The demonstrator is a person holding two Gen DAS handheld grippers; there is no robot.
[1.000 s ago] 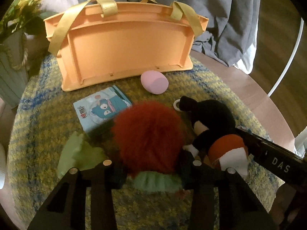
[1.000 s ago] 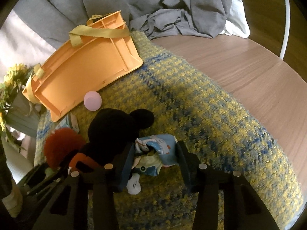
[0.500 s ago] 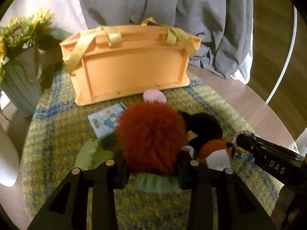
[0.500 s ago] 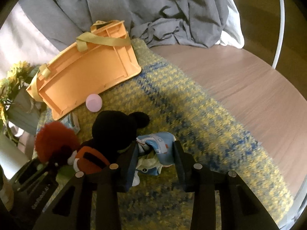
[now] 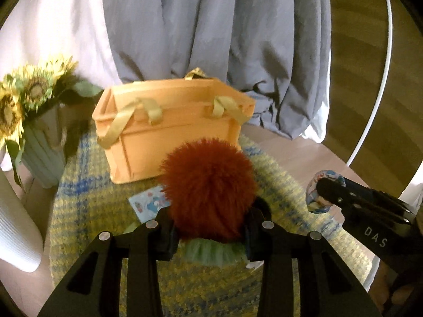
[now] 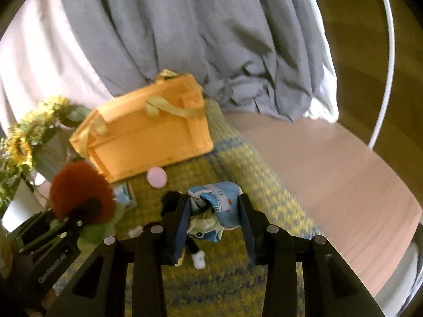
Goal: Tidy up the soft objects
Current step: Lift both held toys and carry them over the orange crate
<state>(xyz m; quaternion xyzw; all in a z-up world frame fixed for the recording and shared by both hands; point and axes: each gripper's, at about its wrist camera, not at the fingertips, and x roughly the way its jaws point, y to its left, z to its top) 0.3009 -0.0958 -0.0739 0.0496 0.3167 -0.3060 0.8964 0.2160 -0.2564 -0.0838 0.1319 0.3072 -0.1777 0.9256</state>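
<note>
grey cloth hung behind a round wooden table, and a yellow and blue woven mat covered most of the tabletop. at the back of the mat stood an orange basket with pale yellow ribbon handles, and sunflowers in a ribbed pot stood just left of it. the left gripper was lifted off the mat with its fingers closed on a fluffy red toy that had a green frill at its base; the toy hung in front of the basket's near wall. the right gripper was also up off the mat, its fingers pressed against both sides of a blue and white soft toy, held to the right of the red one. below it on the mat lay a black plush doll with white feet, partly hidden by the fingers. a pink egg-shaped ball rested on the mat close to the basket's front, and a small picture card lay flat just beside it.
</note>
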